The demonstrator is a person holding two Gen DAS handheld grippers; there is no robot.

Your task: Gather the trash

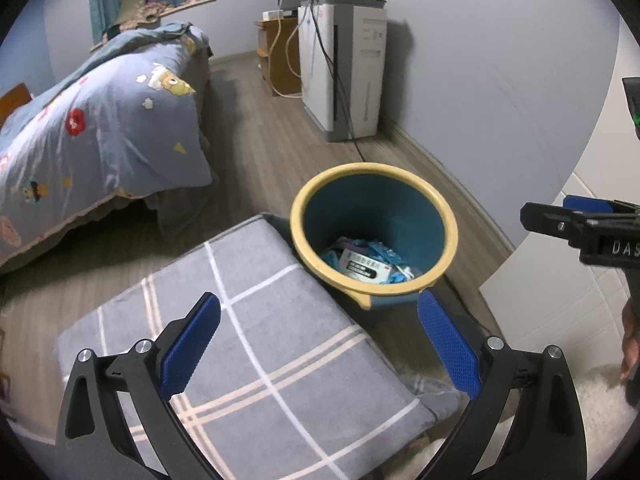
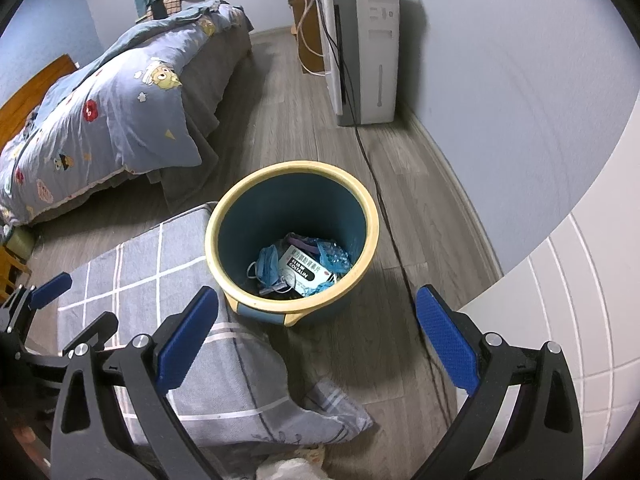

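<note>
A blue waste bin with a yellow rim [image 1: 424, 200] [image 2: 362, 204] stands on the wooden floor beside a grey checked cushion [image 1: 256, 344] [image 2: 160, 280]. Inside the bin lie a white medicine box [image 1: 366, 267] [image 2: 306, 271], a crumpled blue mask [image 2: 267, 266] and blue wrappers [image 2: 336, 256]. My left gripper [image 1: 318, 342] is open above the cushion, just short of the bin, with nothing between its fingers. My right gripper [image 2: 316, 338] is open and empty too, hovering over the bin's near side. The right gripper also shows at the right edge of the left wrist view.
A bed with a blue patterned quilt [image 1: 100, 120] [image 2: 112, 108] fills the left. A white appliance [image 1: 344, 68] [image 2: 364, 52] stands by the far wall, its black cable [image 2: 388, 216] running along the floor past the bin. A white panel [image 2: 568, 304] lies at right.
</note>
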